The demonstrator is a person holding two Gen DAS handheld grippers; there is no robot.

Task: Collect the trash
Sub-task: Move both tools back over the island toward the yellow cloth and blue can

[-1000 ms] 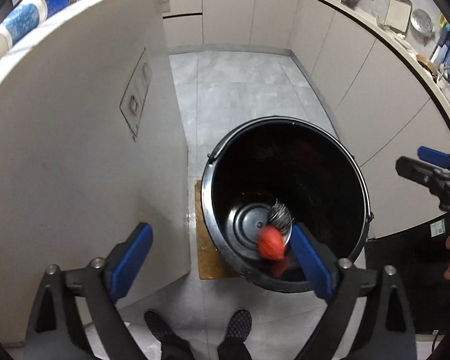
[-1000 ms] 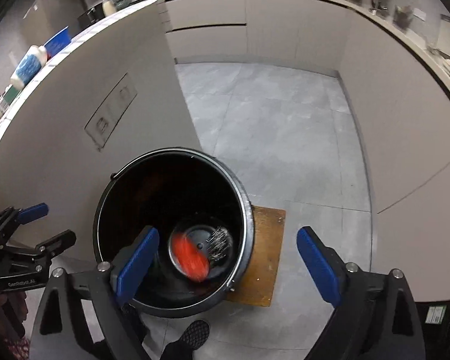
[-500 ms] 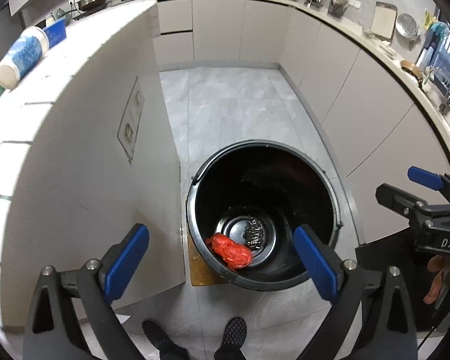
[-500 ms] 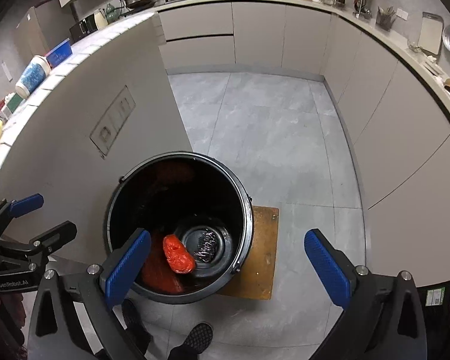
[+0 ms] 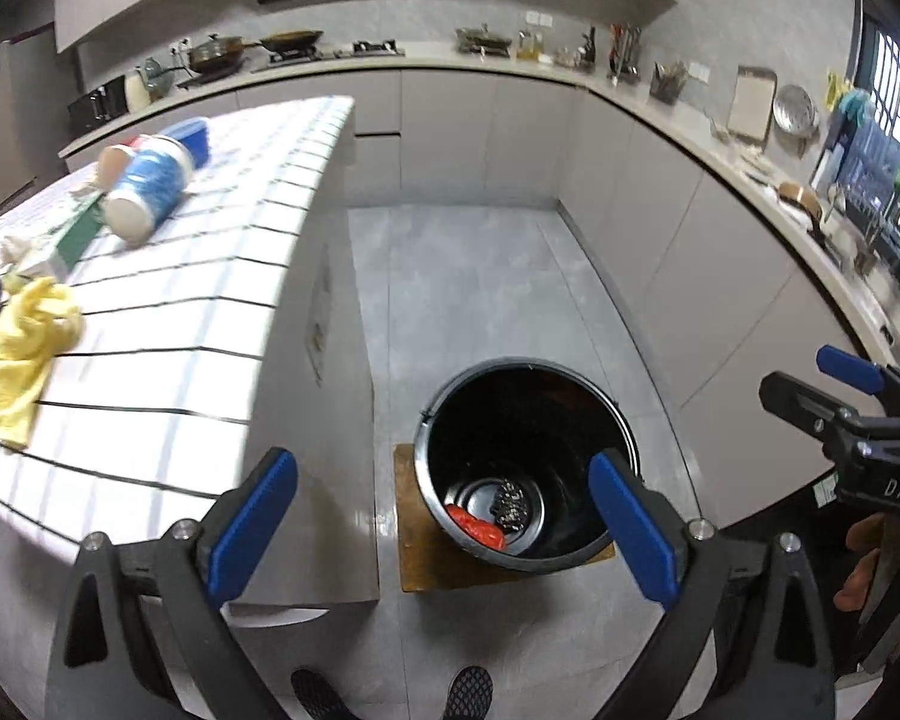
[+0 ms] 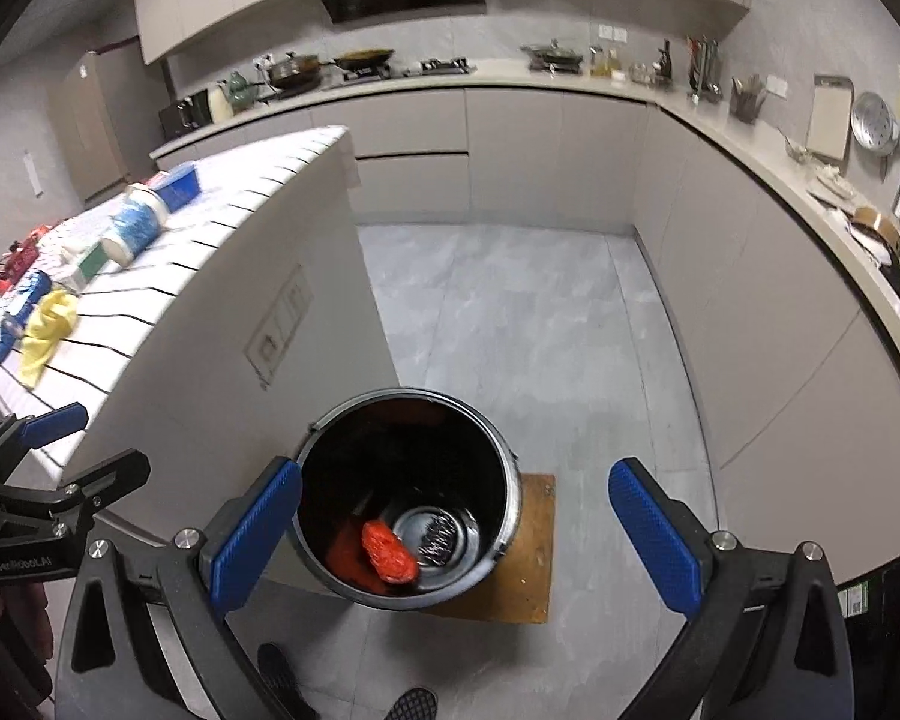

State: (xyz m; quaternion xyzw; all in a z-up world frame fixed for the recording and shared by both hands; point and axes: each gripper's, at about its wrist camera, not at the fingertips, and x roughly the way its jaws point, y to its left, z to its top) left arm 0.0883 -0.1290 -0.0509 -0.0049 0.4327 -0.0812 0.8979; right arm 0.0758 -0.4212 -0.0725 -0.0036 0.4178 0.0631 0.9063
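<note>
A black bin (image 5: 600, 420) (image 6: 510, 480) stands on the floor on a brown mat (image 6: 531, 576). At its bottom lie a crumpled red wrapper (image 5: 477, 529) (image 6: 389, 551) and a dark metallic wad (image 5: 510, 504) (image 6: 435, 540). My left gripper (image 5: 444, 531) hangs high above the bin, open and empty. The right gripper (image 6: 453, 531) is likewise open with nothing in it, over the bin. On the tiled island lie a yellow crumpled cloth (image 5: 24, 348) (image 6: 45, 324), a blue-white can on its side (image 5: 144, 189) (image 6: 132, 228) and a green-white carton (image 5: 66, 240).
The white-tiled island (image 5: 198, 312) (image 6: 210, 240) stands at the left with more items at its far left end. Grey cabinets (image 5: 690, 276) curve along the right and back. A person's shoes (image 5: 468, 693) show on the grey floor below.
Both grippers have risen and tilted up, so the bin looks smaller and the island top has come into view. The red wrapper dropped from the air to the bin's bottom.
</note>
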